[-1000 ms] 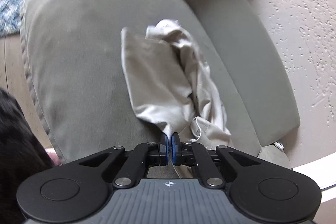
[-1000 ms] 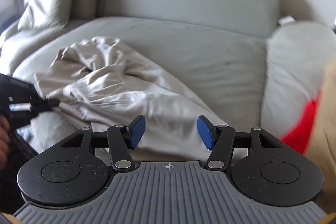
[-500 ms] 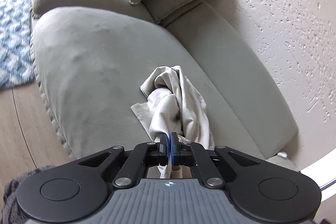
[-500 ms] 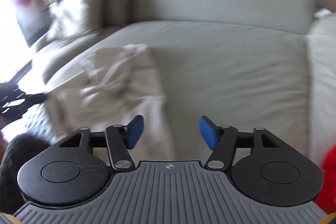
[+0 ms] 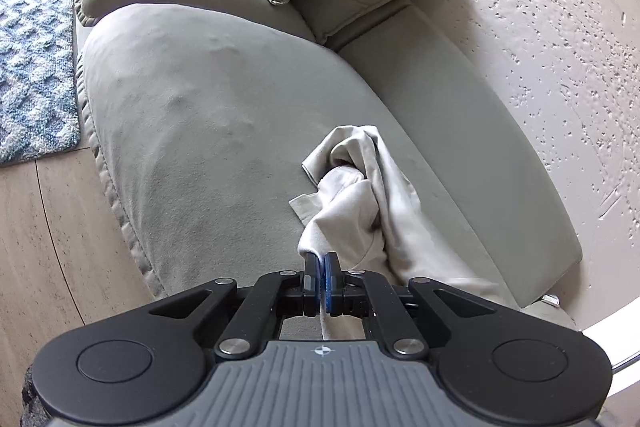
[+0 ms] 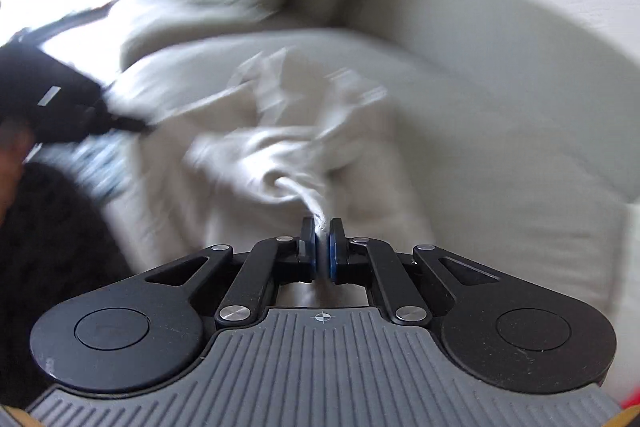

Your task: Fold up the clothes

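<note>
Both clamped: left gripper (image 5: 323, 269), right gripper (image 6: 322, 239) pinch beige garment (image 5: 360, 203); bunched, long axis along sofa (image 5: 208, 115) backrest.

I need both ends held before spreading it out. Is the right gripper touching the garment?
Touching. The right wrist view shows the right gripper shut on a twisted bit of the pale garment, pinched between its blue pads.

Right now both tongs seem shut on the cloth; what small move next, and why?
Probably draw the left tongs and right tongs apart to spread the cloth. Each pinches a bit of it, yet it hangs bunched and twisted over the sofa, too crumpled to fold.
</note>
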`<state>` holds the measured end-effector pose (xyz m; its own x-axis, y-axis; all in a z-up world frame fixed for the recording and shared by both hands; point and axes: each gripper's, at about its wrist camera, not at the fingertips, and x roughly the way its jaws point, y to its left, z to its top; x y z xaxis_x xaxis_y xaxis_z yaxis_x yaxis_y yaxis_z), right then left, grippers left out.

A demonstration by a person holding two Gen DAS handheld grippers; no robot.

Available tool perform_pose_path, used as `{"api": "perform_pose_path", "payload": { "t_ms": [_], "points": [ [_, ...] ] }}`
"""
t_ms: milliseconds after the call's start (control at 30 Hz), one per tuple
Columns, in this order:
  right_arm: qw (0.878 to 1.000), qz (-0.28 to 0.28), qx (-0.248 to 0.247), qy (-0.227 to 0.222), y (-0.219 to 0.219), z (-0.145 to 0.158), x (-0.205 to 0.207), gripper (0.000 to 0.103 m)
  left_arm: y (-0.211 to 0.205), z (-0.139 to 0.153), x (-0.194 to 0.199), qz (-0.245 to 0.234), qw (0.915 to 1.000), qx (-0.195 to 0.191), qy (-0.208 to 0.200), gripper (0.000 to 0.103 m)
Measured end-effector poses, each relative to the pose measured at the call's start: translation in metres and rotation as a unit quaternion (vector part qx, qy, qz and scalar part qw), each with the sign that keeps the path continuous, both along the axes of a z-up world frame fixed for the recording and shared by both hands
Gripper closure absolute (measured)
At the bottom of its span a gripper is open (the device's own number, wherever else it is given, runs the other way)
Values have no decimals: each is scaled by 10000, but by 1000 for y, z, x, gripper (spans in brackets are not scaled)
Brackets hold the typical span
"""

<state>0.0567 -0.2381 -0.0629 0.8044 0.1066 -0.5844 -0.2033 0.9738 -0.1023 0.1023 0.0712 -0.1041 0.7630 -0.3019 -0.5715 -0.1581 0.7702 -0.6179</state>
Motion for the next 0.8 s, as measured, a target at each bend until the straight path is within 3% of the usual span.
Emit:
{"api": "perform_pose_path", "payload": {
  "t_ms": [67, 133, 200, 233, 267, 400, 467, 533, 633, 800],
  "points": [
    [9890, -1325, 547, -375, -57, 22, -6, 98, -1, 0, -1, -18, 10000, 19, -15, 101],
    [9525, -2764, 1163, -536, -120, 33, -19, 97, -3, 0, -1, -109, 9999, 16, -3, 101],
    [9175, -3763, 1267, -250, -164, 28, -30, 74, -9, 1, -1, -221, 9997, 129, -37, 101],
    [9083, -4010, 1192, -23, -177, 25, -36, 53, -10, 1, -2, -238, 9996, 145, -32, 101],
    [9034, -4117, 1196, 123, -185, 22, -45, 42, -10, 1, -2, -254, 9995, 162, -27, 101],
    [9196, -3645, 1453, 189, -186, 17, -89, 41, -13, 1, -2, -320, 9992, 229, -7, 101],
    [9214, -3462, 1742, 294, -178, 12, -95, 41, -15, 1, -3, -352, 9990, 262, 3, 101],
    [9161, -3284, 2251, 480, -175, 5, -101, 41, -16, 1, -3, -385, 9988, 295, 13, 100],
    [8968, -3178, 2969, 814, -172, -12, -97, 49, -14, 0, -4, -420, 9986, 306, 24, 100],
    [8933, -2953, 3148, 1255, -143, -29, -84, 50, -14, 0, -5, -459, 9985, 284, 22, 100]
  ]
}}
